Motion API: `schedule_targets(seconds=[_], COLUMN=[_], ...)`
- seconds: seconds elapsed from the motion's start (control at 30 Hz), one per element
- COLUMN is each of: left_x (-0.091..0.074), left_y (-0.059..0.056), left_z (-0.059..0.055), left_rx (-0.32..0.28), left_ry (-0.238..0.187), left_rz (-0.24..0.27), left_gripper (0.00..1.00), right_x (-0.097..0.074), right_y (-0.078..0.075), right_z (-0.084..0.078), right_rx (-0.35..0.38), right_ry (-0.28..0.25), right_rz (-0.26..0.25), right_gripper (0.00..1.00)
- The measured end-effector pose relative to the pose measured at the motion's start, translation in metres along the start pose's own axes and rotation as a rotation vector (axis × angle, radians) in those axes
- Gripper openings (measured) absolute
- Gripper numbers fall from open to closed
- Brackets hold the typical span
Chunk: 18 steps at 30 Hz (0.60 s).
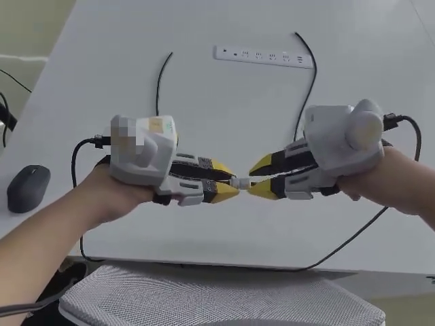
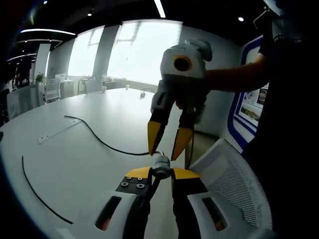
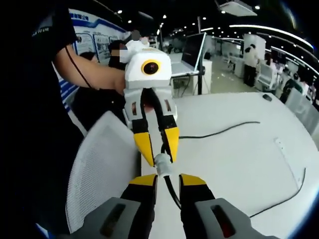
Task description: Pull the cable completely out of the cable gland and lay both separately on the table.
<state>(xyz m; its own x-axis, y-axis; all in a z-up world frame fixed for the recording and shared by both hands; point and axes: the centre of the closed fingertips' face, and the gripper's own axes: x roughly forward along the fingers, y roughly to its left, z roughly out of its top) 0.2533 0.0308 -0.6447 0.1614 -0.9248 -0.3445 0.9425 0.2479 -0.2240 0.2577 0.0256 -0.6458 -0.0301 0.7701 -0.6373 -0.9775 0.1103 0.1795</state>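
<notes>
a white power strip point(image 1: 265, 56) lies far back on the white tabletop point(image 1: 224, 129). a thin loose black wire point(image 1: 160, 81) lies left of it, apart from it. a dark mouse point(image 1: 28, 187) rests near the left edge. a grey mesh chair point(image 1: 224, 299) stands at the near edge.

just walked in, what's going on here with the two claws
A person holds a claw in each hand above the near edge of a white table. The left claw looks closed on a small white cable gland, and a black cable comes out of the gland. The right claw faces it tip to tip, jaws apart on either side of the cable. The cable is not pulled out yet, and nothing is laid on the table.
</notes>
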Motion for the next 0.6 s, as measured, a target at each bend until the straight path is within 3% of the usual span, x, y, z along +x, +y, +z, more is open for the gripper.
schedule_targets(seconds=[0.07, 0.1, 0.3, 0.37, 0.6], left_x=[0.000, 0.000, -0.002, -0.002, -0.004], left_y=[0.000, -0.001, 0.000, 0.001, 0.002], left_z=[0.001, 0.001, 0.004, 0.005, 0.008], left_rx=[0.005, 0.010, 0.029, 0.033, 0.036], left_ry=[0.002, 0.005, 0.001, 0.002, 0.007], left_rz=[-0.001, -0.002, -0.002, -0.005, -0.009], left_gripper=[0.15, 0.15, 0.15, 0.15, 0.15], right_x=[-0.004, -0.005, -0.007, -0.006, -0.002], right_y=[-0.002, 0.001, -0.004, 0.001, 0.000], right_z=[0.006, 0.010, 0.013, 0.014, 0.016], right_rx=[0.074, 0.122, 0.208, 0.260, 0.306], right_ry=[-0.061, -0.097, -0.152, -0.176, -0.214], right_rz=[0.022, 0.056, 0.105, 0.152, 0.195], right_gripper=[0.15, 0.16, 0.16, 0.16, 0.15])
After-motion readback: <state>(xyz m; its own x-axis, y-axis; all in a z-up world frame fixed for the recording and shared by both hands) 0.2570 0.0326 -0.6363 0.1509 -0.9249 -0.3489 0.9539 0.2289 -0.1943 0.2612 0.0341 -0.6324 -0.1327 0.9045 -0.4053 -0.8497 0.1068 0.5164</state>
